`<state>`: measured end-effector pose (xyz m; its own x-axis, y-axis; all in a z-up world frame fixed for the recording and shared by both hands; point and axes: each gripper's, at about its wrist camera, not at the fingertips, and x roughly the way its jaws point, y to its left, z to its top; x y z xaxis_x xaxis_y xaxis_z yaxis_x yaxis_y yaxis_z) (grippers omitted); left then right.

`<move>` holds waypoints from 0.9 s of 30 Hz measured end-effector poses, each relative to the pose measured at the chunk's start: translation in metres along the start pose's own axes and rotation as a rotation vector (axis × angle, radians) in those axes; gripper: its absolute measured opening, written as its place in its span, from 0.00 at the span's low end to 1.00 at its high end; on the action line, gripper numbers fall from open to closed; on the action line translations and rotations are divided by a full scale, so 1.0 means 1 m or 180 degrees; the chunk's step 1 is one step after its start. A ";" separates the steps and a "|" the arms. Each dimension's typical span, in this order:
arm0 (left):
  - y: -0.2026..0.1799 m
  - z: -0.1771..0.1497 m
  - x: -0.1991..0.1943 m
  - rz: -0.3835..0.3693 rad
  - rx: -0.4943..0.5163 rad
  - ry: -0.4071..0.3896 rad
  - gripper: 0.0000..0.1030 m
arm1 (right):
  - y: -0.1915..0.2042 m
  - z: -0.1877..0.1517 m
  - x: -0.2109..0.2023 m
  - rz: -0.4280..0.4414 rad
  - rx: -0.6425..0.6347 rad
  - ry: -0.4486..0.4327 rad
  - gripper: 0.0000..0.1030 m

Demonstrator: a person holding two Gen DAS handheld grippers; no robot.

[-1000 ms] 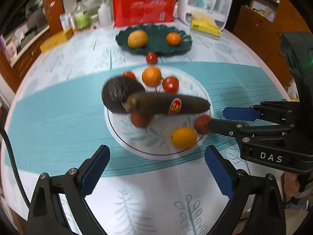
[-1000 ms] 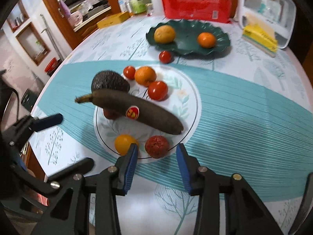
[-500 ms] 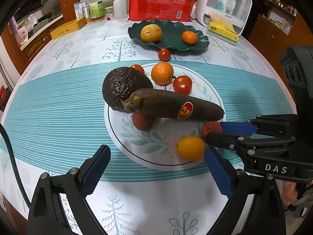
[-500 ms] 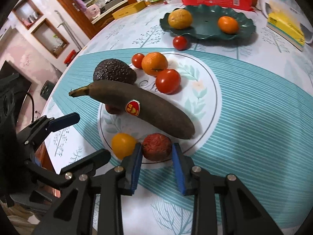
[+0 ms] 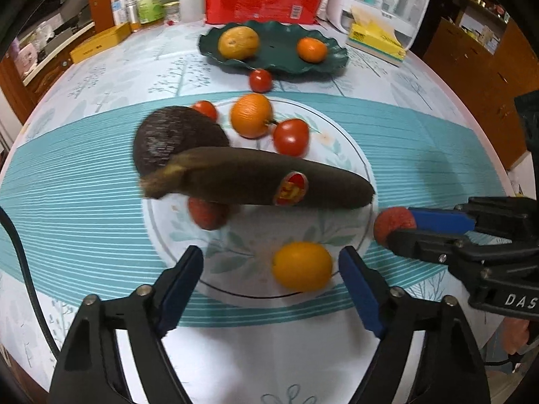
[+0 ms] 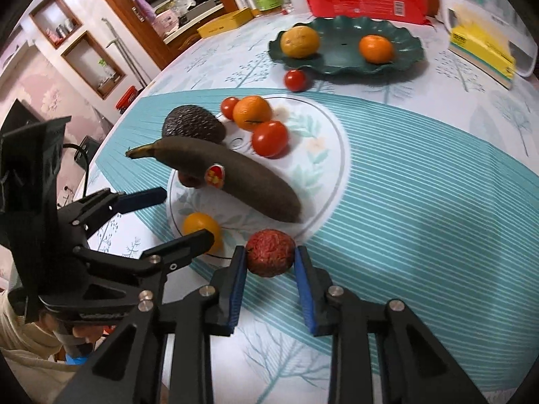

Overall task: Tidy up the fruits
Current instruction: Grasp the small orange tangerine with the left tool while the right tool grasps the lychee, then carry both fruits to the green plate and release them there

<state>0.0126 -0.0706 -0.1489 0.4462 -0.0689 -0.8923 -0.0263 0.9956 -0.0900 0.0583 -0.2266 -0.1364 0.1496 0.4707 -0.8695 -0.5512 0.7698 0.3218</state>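
Since half a second ago my right gripper [image 6: 269, 262] has closed its blue pads on the rough red fruit [image 6: 270, 252] and carried it off the white plate [image 6: 331, 155]; the fruit is now just outside the plate's near rim, over the teal stripe of the tablecloth [image 6: 421, 202], pressed between the two pads; whether it is touching the cloth I cannot tell. In the left view the same red fruit [image 5: 394, 224] sits at the tip of the right gripper [image 5: 409, 227], beside the plate's right rim [image 5: 365, 168].

My left gripper [image 5: 271, 281] is wide open and holds nothing; between its fingers lies the yellow-orange fruit [image 5: 302, 266] at the plate's near rim.

On the plate rest the dark banana [image 5: 262, 181], across the middle, with the avocado [image 5: 175, 138] at the left rim, an orange [image 5: 251, 115] and tomatoes [image 5: 290, 136] toward the far rim; one small tomato [image 5: 260, 80] lies on the cloth in front of the green dish [image 5: 273, 48], toward the tabletop's far edge; the dish holds two fruits.
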 end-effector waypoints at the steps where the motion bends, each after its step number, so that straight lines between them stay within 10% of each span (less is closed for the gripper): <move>1: -0.002 0.000 0.001 -0.0004 0.0023 0.0009 0.71 | -0.002 -0.001 -0.001 -0.0004 0.0013 -0.0006 0.28; 8: -0.015 -0.003 0.007 0.0000 0.0138 0.0074 0.36 | -0.009 -0.006 -0.006 -0.0014 0.0075 -0.0062 0.28; 27: -0.036 0.048 -0.092 0.0012 0.0242 -0.0280 0.35 | 0.006 0.011 -0.068 0.0056 0.0022 -0.0458 0.28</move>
<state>0.0158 -0.0969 -0.0422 0.5231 -0.0627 -0.8500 0.0384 0.9980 -0.0499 0.0535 -0.2494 -0.0710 0.2564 0.5408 -0.8011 -0.5492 0.7636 0.3396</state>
